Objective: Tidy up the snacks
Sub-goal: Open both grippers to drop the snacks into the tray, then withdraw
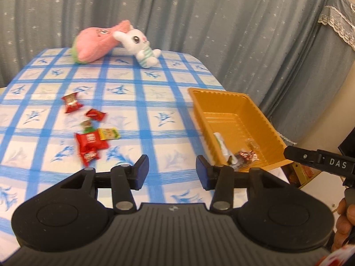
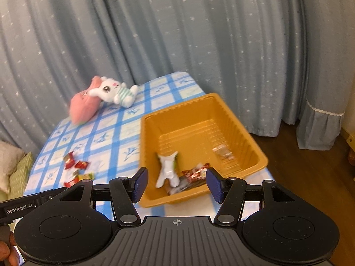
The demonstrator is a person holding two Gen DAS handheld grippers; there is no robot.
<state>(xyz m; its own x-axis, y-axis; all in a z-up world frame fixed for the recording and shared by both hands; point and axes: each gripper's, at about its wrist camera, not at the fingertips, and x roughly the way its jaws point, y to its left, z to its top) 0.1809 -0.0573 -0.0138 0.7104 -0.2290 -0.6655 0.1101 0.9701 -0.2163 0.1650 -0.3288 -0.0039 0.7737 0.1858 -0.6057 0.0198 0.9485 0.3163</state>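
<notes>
Several loose snack packets lie on the blue checked tablecloth [image 1: 137, 102]: red ones [image 1: 71, 103] [image 1: 91, 141] and a yellow-green one [image 1: 109, 133]. My left gripper [image 1: 173, 170] hangs open over the cloth just right of them, with nothing between its fingers. An orange plastic tray [image 2: 199, 122] stands at the table's right side. It holds a white packet [image 2: 168, 170], a red-brown packet [image 2: 196, 173] and a clear one [image 2: 223, 151]. My right gripper [image 2: 176, 184] is open above the tray's near end, and the packets below lie free in the tray [image 1: 255, 119].
A white plush rabbit [image 1: 142, 46] leans on a pink plush [image 1: 95, 44] at the far end of the table. Starred blue-grey curtains [image 2: 199, 33] hang close behind. The table drops to a wooden floor [image 2: 310, 166] right of the tray. A hand [image 1: 344, 221] shows at the right edge.
</notes>
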